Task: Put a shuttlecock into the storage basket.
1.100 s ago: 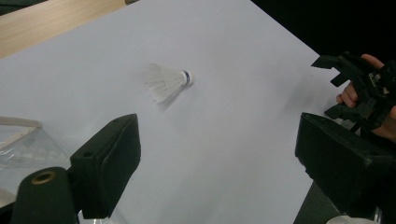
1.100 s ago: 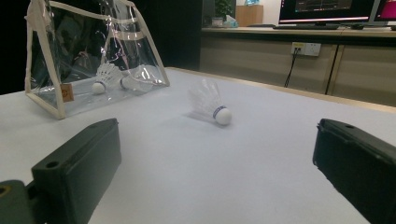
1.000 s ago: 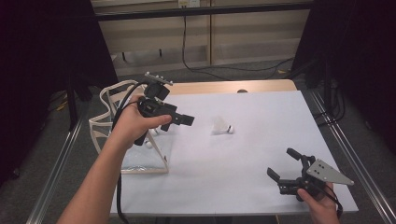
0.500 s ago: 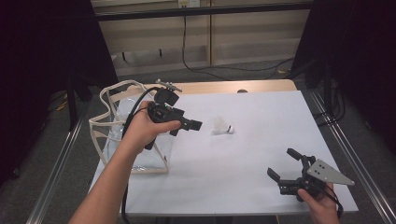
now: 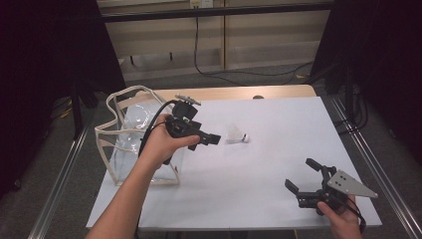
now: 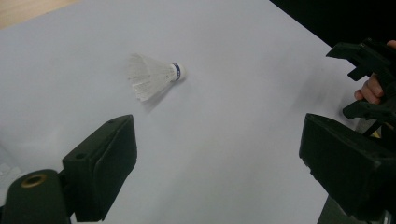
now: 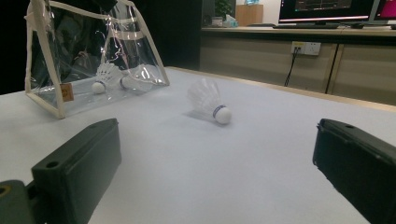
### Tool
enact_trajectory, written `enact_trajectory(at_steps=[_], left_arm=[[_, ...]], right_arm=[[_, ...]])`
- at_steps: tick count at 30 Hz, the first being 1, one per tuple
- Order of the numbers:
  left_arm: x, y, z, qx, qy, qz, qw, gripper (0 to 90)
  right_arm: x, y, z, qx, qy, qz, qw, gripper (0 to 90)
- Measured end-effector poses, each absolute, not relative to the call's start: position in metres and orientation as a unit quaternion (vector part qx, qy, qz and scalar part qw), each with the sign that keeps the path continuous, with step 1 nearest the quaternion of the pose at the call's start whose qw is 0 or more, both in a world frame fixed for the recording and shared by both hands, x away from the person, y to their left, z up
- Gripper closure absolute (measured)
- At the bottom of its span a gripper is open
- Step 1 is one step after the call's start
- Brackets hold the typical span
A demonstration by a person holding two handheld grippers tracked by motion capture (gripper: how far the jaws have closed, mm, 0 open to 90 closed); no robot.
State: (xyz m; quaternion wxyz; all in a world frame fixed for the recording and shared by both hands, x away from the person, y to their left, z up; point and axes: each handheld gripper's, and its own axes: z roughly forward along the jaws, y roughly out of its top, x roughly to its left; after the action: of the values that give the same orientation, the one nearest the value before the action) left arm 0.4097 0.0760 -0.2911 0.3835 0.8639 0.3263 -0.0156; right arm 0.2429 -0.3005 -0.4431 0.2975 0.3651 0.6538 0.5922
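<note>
A white feather shuttlecock [image 5: 236,135] lies on its side on the white table top [image 5: 268,199], its cork pointing right. My left gripper [image 5: 211,139] hovers just left of it, jaws open and empty, aimed at it. In the left gripper view the shuttlecock [image 6: 154,81] lies ahead of my open left gripper [image 6: 219,135], toward the left jaw. My right gripper [image 5: 299,173] rests open and empty near the table's front right corner. In its own view the shuttlecock [image 7: 210,105] lies well beyond my right gripper [image 7: 215,135].
A clear plastic bag [image 5: 124,149] with cream trim stands at the table's left edge, behind my left hand. Through the bag's wall [image 7: 60,56] two more shuttlecocks [image 7: 105,77] show inside it. The other gripper [image 6: 369,70] appears at the right of the left gripper view.
My left hand has moved right and down from beside the bag toward the shuttlecock. The right gripper and the shuttlecock have stayed put.
</note>
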Motion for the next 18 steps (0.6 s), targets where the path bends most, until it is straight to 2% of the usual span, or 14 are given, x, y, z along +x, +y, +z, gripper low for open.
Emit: enact_trajectory(at_steps=[18], left_arm=[[0.41,0.06,-0.318,0.862,0.334,0.006,0.38,10.0]], right_arm=[[0.242,-0.301,-0.443,0.366,0.653,0.593,0.296,0.6]])
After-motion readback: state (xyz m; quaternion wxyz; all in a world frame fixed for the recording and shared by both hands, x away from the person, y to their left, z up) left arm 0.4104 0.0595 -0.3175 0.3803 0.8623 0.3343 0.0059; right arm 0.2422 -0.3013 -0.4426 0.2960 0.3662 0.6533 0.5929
